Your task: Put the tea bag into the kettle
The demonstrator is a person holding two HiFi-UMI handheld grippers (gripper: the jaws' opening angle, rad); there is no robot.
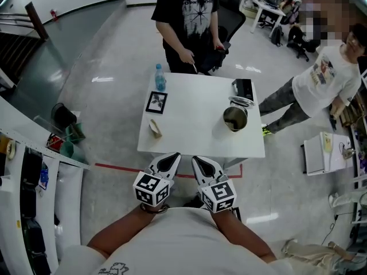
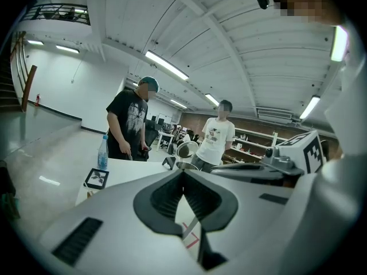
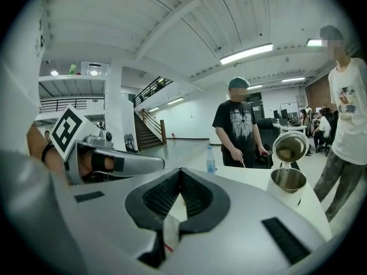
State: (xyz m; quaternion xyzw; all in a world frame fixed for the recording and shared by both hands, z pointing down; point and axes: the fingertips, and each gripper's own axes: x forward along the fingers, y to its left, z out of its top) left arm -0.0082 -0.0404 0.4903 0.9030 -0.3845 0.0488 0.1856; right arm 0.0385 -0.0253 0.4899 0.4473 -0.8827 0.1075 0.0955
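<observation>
table (image 1: 195, 133) overhead shows a tea bag (image 1: 155, 128) unseen past closed right claw (image 3: 181, 171); left claw (image 2: 183, 172) closed too.

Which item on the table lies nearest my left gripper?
The tea bag, by the near left edge; the frame, bottle and kettle sit farther off.

no legible text anywhere

Two hand-held grippers (image 1: 172, 157) (image 1: 198, 160), one kettle (image 1: 235, 118), one tea bag (image 1: 155, 128), one bottle (image 1: 160, 78), one frame (image 1: 156, 102).
</observation>
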